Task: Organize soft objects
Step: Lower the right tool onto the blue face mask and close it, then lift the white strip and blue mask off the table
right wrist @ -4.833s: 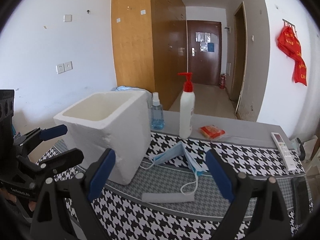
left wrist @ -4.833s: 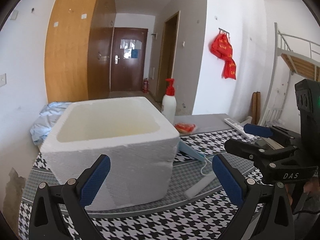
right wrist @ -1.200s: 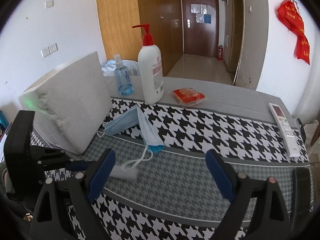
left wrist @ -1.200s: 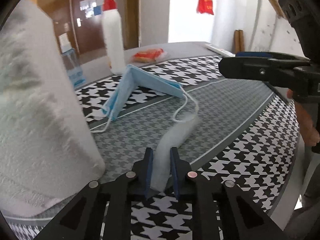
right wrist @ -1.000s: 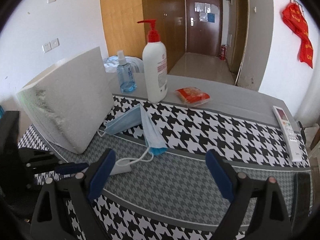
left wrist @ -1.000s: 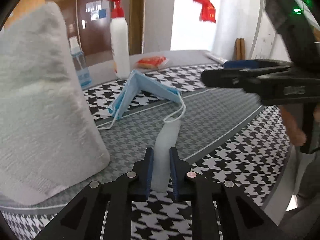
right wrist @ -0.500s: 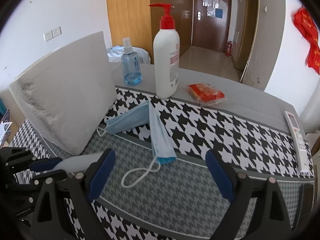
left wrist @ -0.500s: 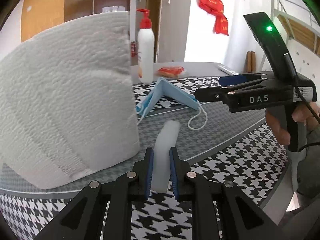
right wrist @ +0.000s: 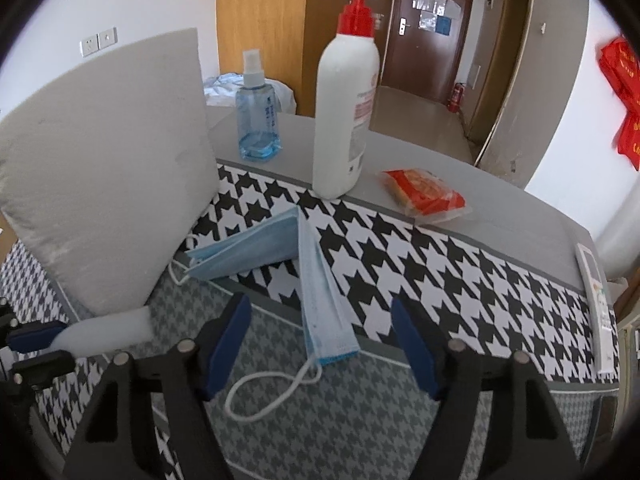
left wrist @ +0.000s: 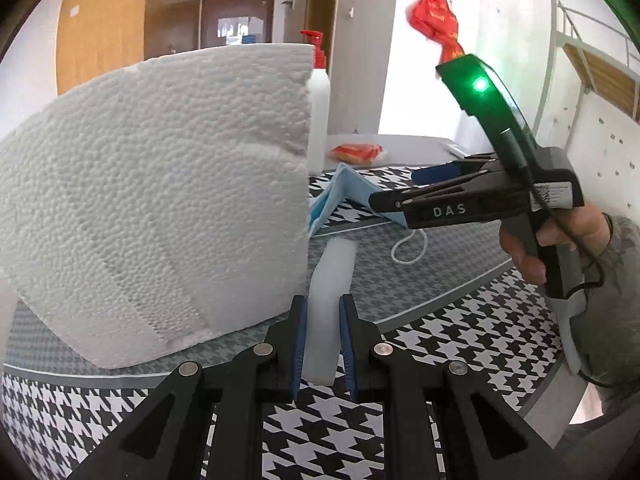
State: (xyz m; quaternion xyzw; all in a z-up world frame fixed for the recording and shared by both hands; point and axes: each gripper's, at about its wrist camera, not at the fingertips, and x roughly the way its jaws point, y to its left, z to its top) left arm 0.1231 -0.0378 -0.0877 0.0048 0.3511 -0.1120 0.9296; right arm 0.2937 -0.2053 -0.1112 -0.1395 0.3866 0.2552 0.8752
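Houndstooth tablecloth (right wrist: 460,264) beneath me: my left gripper (left wrist: 323,344) clamps a white foam strip (left wrist: 330,292), styrofoam box (left wrist: 160,200) at ten o'clock; my right gripper (right wrist: 320,344), jaws closing, straddles the blue face mask (right wrist: 316,292), unpinched; pump bottle (right wrist: 346,112) at twelve.

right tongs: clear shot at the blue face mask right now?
Probably yes. The right tongs hang just above the blue face mask with its near end between the closing pads, nothing on top of it. The foam box stands to the left, the left tongs are shut on the foam strip beside it.
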